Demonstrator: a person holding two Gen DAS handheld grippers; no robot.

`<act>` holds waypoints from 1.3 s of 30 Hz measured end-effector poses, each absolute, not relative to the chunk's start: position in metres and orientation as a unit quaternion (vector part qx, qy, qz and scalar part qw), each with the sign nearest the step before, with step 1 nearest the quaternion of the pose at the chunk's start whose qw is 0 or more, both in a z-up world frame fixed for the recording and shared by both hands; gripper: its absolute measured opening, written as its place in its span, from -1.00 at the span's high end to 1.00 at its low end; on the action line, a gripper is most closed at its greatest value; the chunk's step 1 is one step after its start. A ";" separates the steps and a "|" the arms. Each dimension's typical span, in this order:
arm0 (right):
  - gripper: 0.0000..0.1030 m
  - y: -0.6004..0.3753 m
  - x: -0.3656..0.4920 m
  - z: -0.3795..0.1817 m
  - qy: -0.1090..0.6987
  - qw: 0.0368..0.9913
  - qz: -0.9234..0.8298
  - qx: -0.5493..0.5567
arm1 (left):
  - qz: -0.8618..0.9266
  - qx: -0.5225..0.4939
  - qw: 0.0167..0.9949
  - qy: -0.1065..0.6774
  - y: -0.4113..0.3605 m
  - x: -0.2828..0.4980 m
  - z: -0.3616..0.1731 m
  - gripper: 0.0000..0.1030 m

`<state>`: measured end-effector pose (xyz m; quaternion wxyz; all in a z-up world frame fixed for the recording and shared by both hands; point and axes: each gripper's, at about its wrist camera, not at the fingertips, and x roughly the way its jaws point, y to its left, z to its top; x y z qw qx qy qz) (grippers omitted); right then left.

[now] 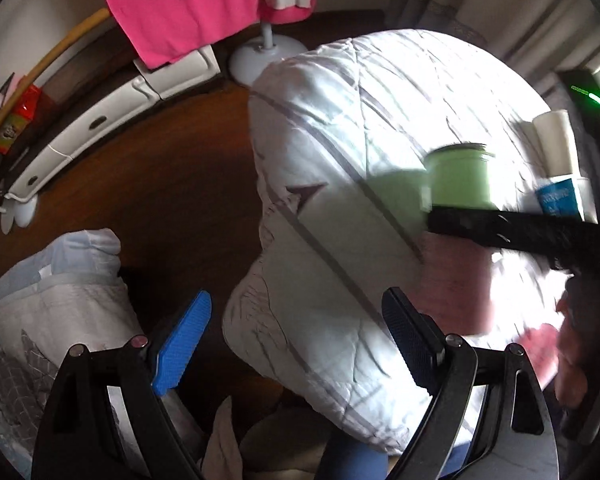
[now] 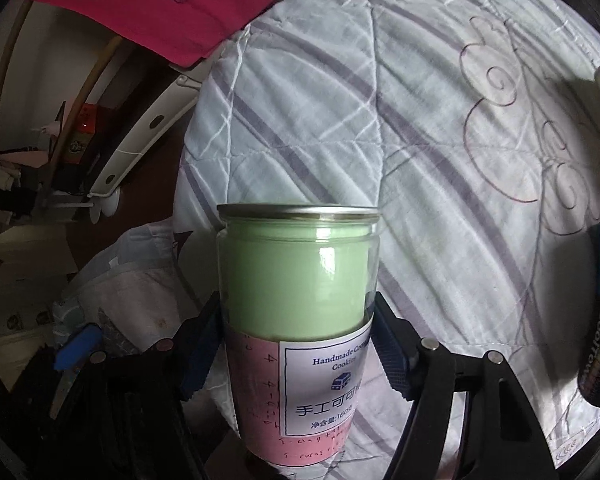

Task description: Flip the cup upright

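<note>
Two blue-padded fingers of your left gripper (image 1: pixel 300 344) stand spread with nothing between them in the left wrist view, above the edge of the quilt (image 1: pixel 340 140) and the dark wood floor (image 1: pixel 160 184), while the green cup (image 1: pixel 458 178) appears blurred at right, over the quilt, against the black finger of your right gripper (image 1: pixel 512 230). In the right wrist view, your right gripper (image 2: pixel 296 344) pinches the cup (image 2: pixel 300 300) between its pads at the labelled lower part, metal rim away from the camera, over the quilt (image 2: pixel 460 140).
</note>
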<state>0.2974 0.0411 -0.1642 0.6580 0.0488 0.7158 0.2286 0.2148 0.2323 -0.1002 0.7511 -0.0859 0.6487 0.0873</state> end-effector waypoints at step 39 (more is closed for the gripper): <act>-0.36 -0.063 0.296 -0.147 0.654 0.744 0.100 0.095 | 0.071 -0.073 0.779 0.618 0.193 0.234 -0.109 -0.73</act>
